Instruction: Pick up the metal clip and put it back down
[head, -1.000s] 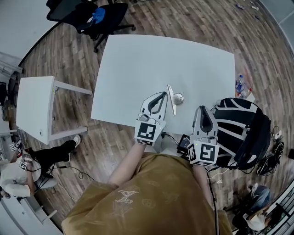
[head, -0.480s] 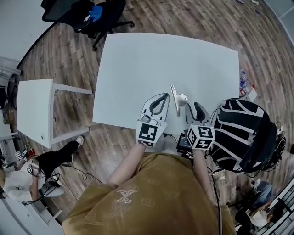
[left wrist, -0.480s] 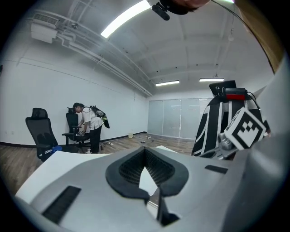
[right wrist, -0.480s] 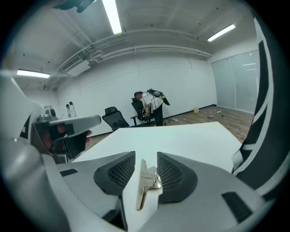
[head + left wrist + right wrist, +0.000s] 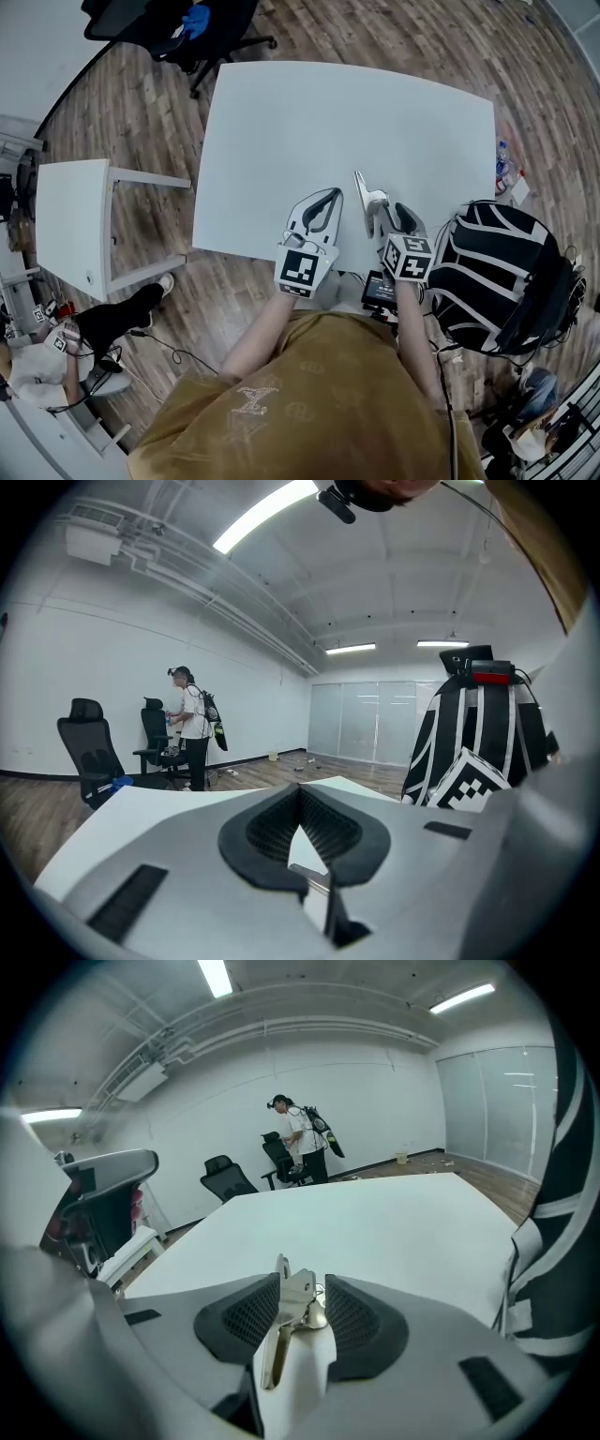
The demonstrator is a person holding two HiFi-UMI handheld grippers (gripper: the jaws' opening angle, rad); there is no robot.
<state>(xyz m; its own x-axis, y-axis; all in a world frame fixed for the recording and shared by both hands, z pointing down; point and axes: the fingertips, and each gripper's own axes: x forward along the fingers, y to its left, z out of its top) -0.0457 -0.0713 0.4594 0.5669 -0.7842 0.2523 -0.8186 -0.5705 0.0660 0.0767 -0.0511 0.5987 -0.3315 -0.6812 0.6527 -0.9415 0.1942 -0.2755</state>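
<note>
The metal clip [image 5: 363,202] is a long shiny strip with a rounded spring end, lying on the white table [image 5: 328,112] near its front edge. My right gripper [image 5: 385,210] reaches it from the right. In the right gripper view the clip [image 5: 290,1313] stands between the black pads, with a gap on its right side, and the jaws are opening around it. My left gripper [image 5: 332,194] rests just left of the clip, with its pad tips touching and nothing gripped. In the left gripper view its tips [image 5: 300,790] meet over the tabletop.
A black-and-white striped backpack [image 5: 497,272] stands close at the right of the table. A small white side table [image 5: 70,220] is to the left and a black office chair [image 5: 187,33] beyond the far edge. A person [image 5: 302,1143] stands far off by chairs.
My right gripper has moved from the table's front edge forward and left to the clip, and its jaws have gone from shut to standing apart around it. The left gripper has stayed put.
</note>
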